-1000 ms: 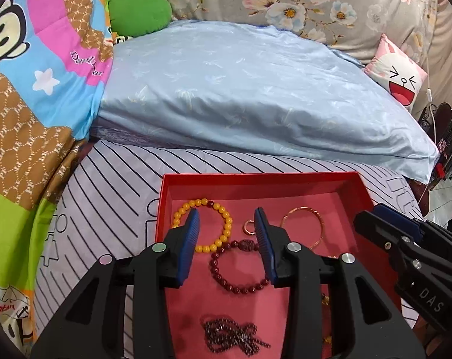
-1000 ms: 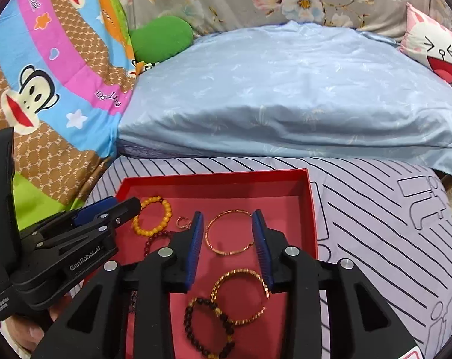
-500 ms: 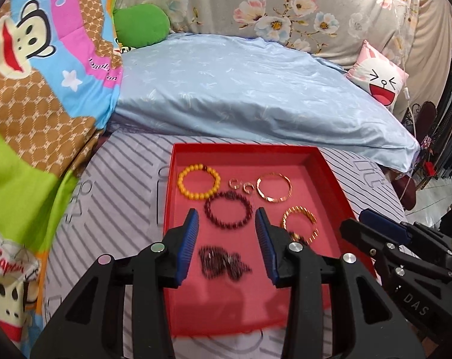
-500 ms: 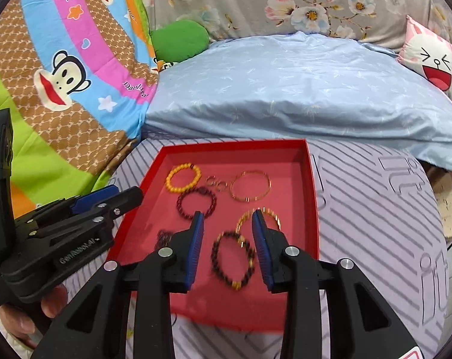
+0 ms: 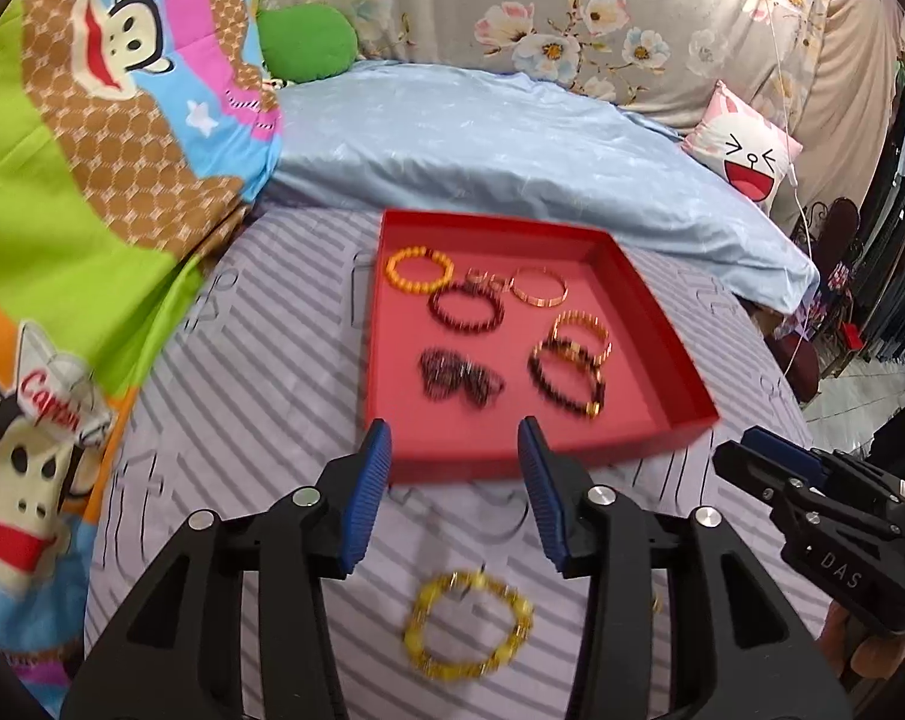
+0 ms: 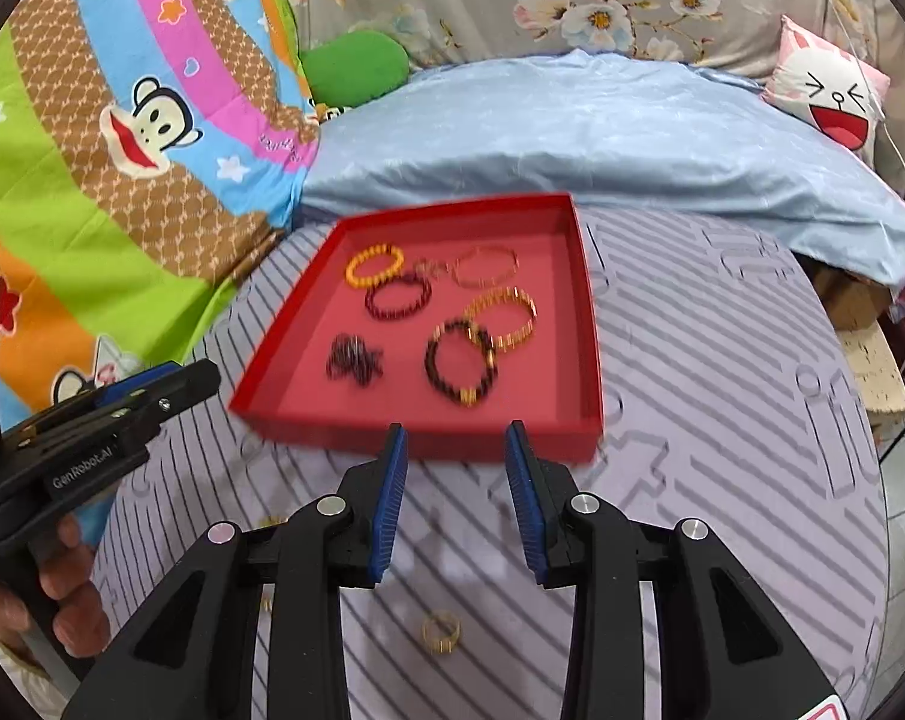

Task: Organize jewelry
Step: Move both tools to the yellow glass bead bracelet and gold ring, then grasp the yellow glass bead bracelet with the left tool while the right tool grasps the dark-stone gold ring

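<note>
The left gripper (image 5: 452, 495) hangs above the striped lilac bedsheet (image 5: 230, 420) with its blue-padded jaws spread wide and nothing between them; the right gripper (image 6: 455, 498) is likewise wide open and empty. Most of the jewellery already lies in the shallow red cardboard tray (image 5: 662, 330), which sits beyond both sets of fingertips. Still loose on the sheet are a yellow beaded bracelet (image 5: 469, 630), lying flat just short of the left gripper's tips and roughly centred under its gap, and a small gold ring (image 6: 441, 634), lying below the right gripper's gap, a little toward its left jaw. The bracelet is a round loop with no real long axis, so any approach angle should serve; the left gripper is plainly the nearer one for it, and judging by this, it needs to drop and draw back slightly to pinch one side of the loop. Motion blur softens the beads' detail.
</note>
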Demonstrator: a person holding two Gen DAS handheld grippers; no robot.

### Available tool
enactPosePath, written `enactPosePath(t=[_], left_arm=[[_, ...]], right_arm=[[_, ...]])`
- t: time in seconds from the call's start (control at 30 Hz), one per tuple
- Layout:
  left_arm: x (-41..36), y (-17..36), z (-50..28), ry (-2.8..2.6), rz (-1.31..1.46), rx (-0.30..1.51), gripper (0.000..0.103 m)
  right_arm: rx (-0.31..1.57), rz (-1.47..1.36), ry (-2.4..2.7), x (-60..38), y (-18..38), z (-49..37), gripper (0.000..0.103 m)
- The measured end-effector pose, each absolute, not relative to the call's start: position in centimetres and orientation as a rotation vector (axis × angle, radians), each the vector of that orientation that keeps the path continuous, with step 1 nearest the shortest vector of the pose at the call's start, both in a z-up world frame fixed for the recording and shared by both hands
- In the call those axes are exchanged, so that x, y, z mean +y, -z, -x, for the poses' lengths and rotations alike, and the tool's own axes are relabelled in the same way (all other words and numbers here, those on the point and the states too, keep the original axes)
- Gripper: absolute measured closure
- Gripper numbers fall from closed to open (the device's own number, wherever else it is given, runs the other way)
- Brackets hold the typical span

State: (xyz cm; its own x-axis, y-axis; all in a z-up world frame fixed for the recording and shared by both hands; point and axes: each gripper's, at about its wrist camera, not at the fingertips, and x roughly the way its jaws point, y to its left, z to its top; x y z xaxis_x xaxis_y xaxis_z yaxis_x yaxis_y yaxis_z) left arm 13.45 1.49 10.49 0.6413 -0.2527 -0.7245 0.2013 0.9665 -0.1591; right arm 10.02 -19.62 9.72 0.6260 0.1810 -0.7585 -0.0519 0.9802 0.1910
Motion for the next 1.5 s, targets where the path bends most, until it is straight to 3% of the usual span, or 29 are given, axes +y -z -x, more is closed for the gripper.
enactPosePath(t=[0.83, 1.0, 1.07, 1.13, 1.5], left_arm=[[1.8, -1.4, -8.2, 0.205, 0.044, 0.992, 0.062], [1.2, -1.4, -8.0, 0.223, 0.032, 0.992, 0.076], [1.1, -1.4, -8.0, 0.230, 0.033, 0.995, 0.089], [1.0, -1.4, -7.9, 0.240, 0.039, 1.001, 0.093], [0.9, -1.4, -7.3, 0.261, 0.064, 1.023, 0.093]], right_arm=[[1.008, -0.165, -0.109, -19.1, -4.2, -2.8, 0.069], [1.021, -0.139, -0.111, -18.5, -3.2, -3.2, 0.068], [1.021, -0.131, -0.112, -18.2, -2.9, -3.4, 0.067], [1.019, -0.120, -0.111, -17.9, -2.6, -3.7, 0.067], [1.008, -0.085, -0.116, -17.2, -1.8, -4.6, 0.067]])
